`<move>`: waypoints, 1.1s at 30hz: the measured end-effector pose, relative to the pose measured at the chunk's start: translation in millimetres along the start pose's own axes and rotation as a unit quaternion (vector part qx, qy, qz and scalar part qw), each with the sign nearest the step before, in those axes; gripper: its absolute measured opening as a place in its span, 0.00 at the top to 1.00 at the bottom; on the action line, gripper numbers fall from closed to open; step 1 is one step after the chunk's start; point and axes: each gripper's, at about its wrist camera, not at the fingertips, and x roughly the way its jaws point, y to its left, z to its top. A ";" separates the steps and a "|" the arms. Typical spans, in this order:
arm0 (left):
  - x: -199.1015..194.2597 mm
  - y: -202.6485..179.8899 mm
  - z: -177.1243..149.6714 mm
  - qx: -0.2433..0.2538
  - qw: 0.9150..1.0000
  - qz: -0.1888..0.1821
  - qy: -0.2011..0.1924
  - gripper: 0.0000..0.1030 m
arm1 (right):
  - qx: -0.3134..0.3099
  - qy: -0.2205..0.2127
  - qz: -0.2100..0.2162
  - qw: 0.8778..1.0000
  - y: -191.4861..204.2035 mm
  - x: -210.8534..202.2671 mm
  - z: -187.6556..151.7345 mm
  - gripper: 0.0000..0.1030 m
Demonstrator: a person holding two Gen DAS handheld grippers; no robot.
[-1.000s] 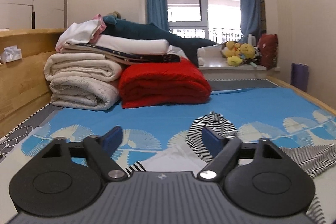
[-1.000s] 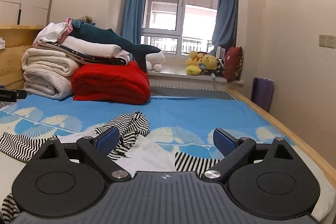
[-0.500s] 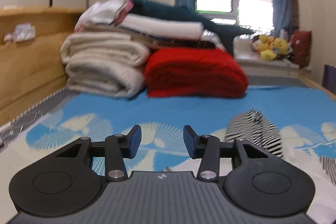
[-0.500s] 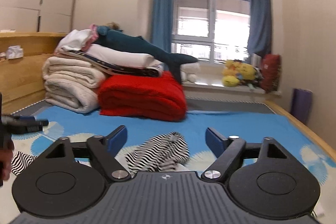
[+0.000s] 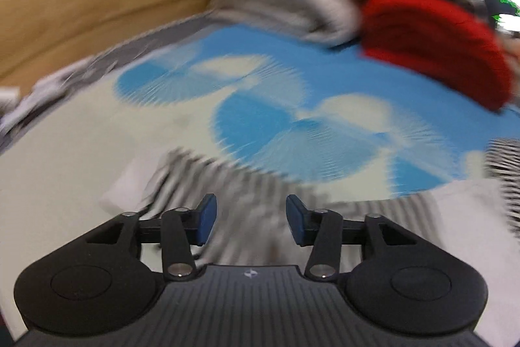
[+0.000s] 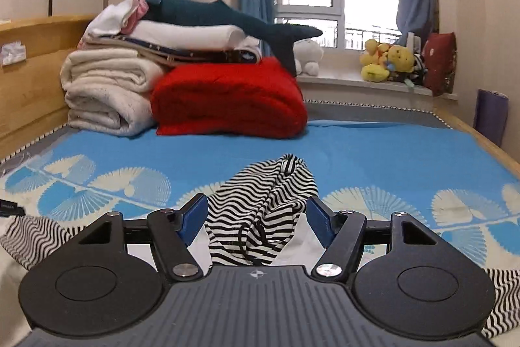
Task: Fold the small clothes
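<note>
Your striped garment [image 6: 260, 217] lies spread flat on the bed [image 6: 373, 152] so its parts can be reached, its hood between the closing, still-apart jaws of your right gripper [image 6: 256, 218], while your left gripper [image 5: 249, 218], jaws apart and widening, hangs over the blurred striped sleeve [image 5: 201, 178], gripping nothing.

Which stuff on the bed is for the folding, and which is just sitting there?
For the folding:
striped garment
left gripper, opening
right gripper, closing

Just sitting there:
red blanket
cream blankets
plush shark
yellow toys
</note>
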 end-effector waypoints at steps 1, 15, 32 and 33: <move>8.9 10.3 0.4 -0.017 1.000 0.012 0.013 0.44 | -0.001 0.002 -0.002 1.000 -1.3 3.1 0.7 0.34; 56.5 81.2 -17.9 -0.142 0.983 0.066 0.094 0.86 | 0.033 0.046 -0.013 0.998 -21.8 24.2 -10.1 0.33; -254.4 -170.8 -29.2 0.103 0.929 -0.355 -0.017 0.93 | 0.118 0.089 -0.071 0.986 -80.4 31.8 -19.2 0.56; -262.9 -187.5 -41.1 0.125 0.903 -0.411 0.031 0.89 | 0.129 0.093 -0.082 0.984 -85.4 33.9 -20.7 0.55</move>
